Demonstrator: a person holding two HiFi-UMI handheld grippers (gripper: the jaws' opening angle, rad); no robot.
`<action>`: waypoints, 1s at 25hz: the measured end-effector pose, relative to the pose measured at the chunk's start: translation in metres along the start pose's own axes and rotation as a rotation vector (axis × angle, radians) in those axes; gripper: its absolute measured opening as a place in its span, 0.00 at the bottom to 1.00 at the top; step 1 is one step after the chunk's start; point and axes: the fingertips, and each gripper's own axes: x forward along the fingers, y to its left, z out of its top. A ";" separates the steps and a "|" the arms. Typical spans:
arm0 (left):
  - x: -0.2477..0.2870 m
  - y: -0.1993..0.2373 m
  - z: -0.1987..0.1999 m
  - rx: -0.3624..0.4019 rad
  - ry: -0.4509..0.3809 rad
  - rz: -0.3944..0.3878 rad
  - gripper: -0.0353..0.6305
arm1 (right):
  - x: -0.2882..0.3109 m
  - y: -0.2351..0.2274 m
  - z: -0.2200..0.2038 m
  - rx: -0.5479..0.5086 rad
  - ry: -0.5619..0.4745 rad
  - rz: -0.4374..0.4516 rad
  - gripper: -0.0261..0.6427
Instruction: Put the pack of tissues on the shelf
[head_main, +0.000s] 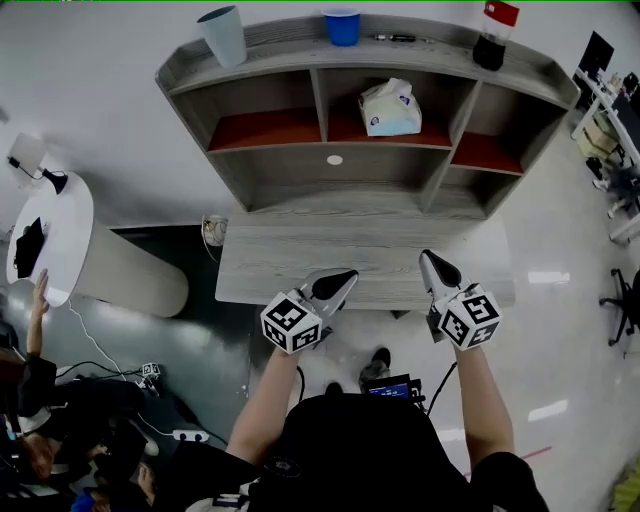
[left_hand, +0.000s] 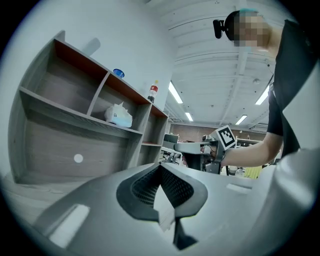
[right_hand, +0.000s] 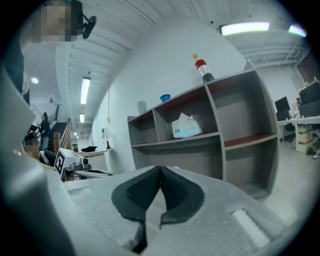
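Observation:
The pack of tissues (head_main: 390, 108) is a white and pale-blue soft pack lying in the middle upper compartment of the grey wooden shelf (head_main: 300, 48). It also shows in the left gripper view (left_hand: 119, 116) and the right gripper view (right_hand: 186, 126). My left gripper (head_main: 345, 278) is shut and holds nothing, hovering over the front edge of the desk top (head_main: 280, 262). My right gripper (head_main: 430, 258) hangs beside it, also shut and empty. Both sit well short of the shelf. The jaws meet at the tips in the left gripper view (left_hand: 161, 167) and the right gripper view (right_hand: 161, 170).
On the shelf's top board stand a grey cup (head_main: 223, 33), a blue cup (head_main: 342, 26), a dark pen (head_main: 395, 38) and a red-capped bottle (head_main: 495, 30). A white round table (head_main: 60, 230) and a person's arm are at the left; office chairs at the right.

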 end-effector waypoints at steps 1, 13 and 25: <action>-0.006 -0.001 -0.001 -0.002 -0.002 -0.001 0.05 | -0.003 0.006 -0.003 0.001 0.004 -0.005 0.04; -0.056 -0.021 0.002 -0.045 -0.110 0.016 0.04 | -0.045 0.057 -0.026 0.018 0.001 -0.085 0.03; -0.075 -0.045 -0.003 -0.009 -0.092 0.010 0.04 | -0.077 0.080 -0.038 0.026 -0.010 -0.133 0.03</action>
